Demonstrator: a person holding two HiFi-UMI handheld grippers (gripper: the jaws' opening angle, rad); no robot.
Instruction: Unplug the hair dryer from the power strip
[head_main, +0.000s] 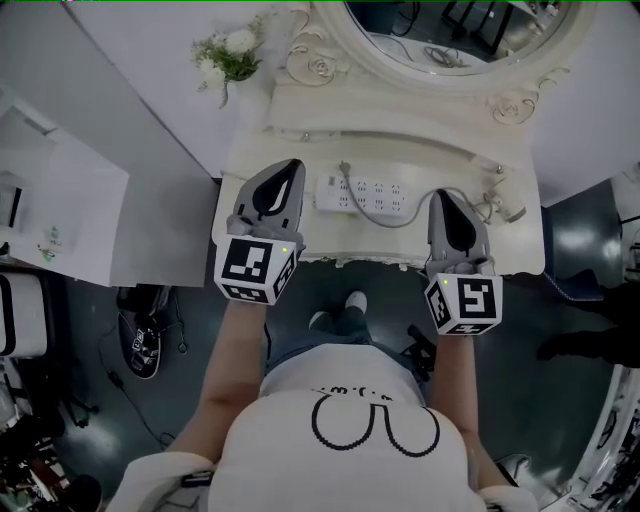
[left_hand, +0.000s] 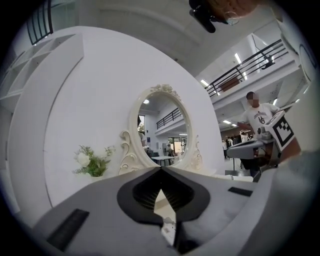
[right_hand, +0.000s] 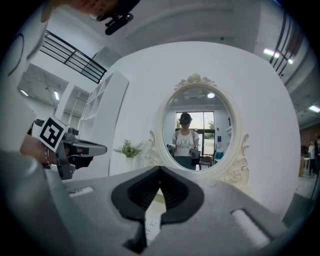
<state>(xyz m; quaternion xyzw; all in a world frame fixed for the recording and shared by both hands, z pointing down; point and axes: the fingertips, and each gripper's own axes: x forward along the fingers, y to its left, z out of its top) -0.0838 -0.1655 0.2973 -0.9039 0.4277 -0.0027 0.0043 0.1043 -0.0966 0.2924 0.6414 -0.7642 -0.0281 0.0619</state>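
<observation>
L tool (head_main: 288, 168), R tool (head_main: 441, 197) shut, flanking pwr strip (head_main: 368, 196).

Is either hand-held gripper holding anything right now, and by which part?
Nothing is held: the left hand-held gripper and the right hand-held gripper are both shut and empty.

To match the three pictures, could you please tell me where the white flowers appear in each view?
Head view: flowers near the top, left of centre.
Left gripper view: left side, just below middle height.
Right gripper view: left of centre, at middle height.
Shared landmark: the oval mirror, right of the flowers in every view.
</observation>
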